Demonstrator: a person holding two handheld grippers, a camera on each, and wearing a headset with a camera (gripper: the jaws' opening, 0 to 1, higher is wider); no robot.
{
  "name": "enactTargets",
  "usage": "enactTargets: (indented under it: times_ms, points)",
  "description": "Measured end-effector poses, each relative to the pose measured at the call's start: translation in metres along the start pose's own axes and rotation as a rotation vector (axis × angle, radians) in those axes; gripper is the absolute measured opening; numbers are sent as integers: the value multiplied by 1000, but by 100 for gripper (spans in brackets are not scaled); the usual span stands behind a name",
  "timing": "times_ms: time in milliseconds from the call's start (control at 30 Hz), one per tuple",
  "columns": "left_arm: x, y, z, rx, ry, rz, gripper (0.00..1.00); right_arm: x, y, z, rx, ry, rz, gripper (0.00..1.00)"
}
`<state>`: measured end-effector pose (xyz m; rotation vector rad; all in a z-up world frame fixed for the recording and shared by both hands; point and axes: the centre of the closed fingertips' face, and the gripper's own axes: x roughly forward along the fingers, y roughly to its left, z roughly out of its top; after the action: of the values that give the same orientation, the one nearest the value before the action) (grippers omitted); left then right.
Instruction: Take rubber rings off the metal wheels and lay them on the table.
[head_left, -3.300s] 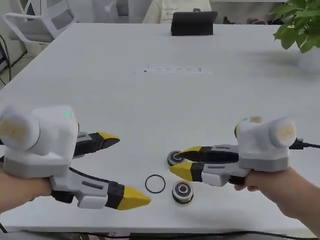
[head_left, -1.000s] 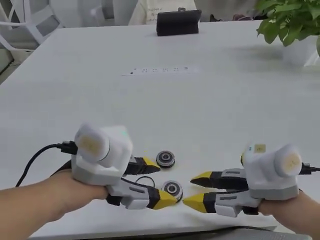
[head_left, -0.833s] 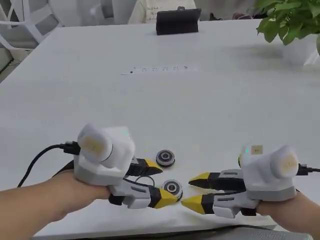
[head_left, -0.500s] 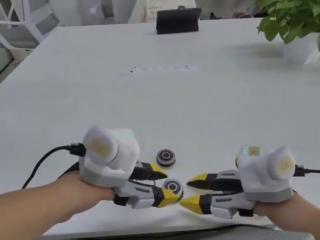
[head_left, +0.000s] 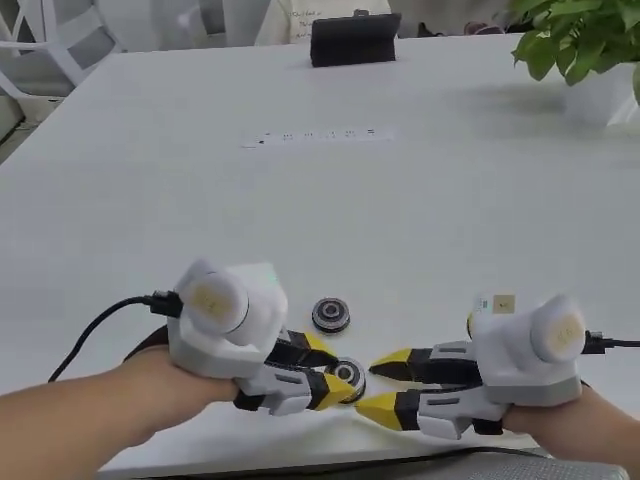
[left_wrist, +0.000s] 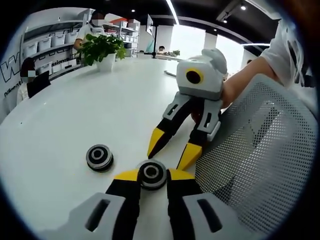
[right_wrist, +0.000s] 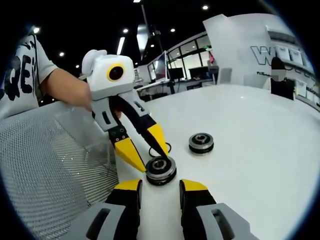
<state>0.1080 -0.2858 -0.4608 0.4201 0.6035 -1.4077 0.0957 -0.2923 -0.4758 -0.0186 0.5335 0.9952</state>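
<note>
1. Slid the left gripper (head_left: 337, 368) in from 9 o'clock over the last second and narrowed its jaws onto the near wheel (left_wrist: 152, 173). Judged it a pinch, yellow tips seemingly touching the rim on both sides.
2. Kept the right gripper (head_left: 366, 387) at 3 o'clock of that wheel, jaws partly apart, holding nothing, tips just short of it.
3. Read this as the wheel steadied but its dark outer band not yet peeled. Probably left the peeling to the right gripper.
4. Noted what looked like a loose rubber ring (right_wrist: 168, 146), a thin dark loop flat on the table (head_left: 300, 200) behind the left jaws. Saw the far wheel (head_left: 331, 314) untouched at 11 o'clock, near but apart.
5. Found the table's near edge close at 6 o'clock, with a mesh chair (left_wrist: 250, 150) beyond it, so little room there.
6. Found wide bare tabletop toward 12 o'clock for laying rings, with the plant (head_left: 575, 40) well away at 1 o'clock.
</note>
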Motion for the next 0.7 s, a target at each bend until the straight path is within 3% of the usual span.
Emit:
enactTargets:
  times_ms: [100,167,700]
  points:
    - [0,0,-1,36,3,7,12,0,-1,0,-2,-1,-4,28]
    - [2,2,1,100,1,21,10,0,-1,1,-3,0,-4,28]
    - [2,0,0,152,2,47,7,12,1,3,-53,22,-2,23]
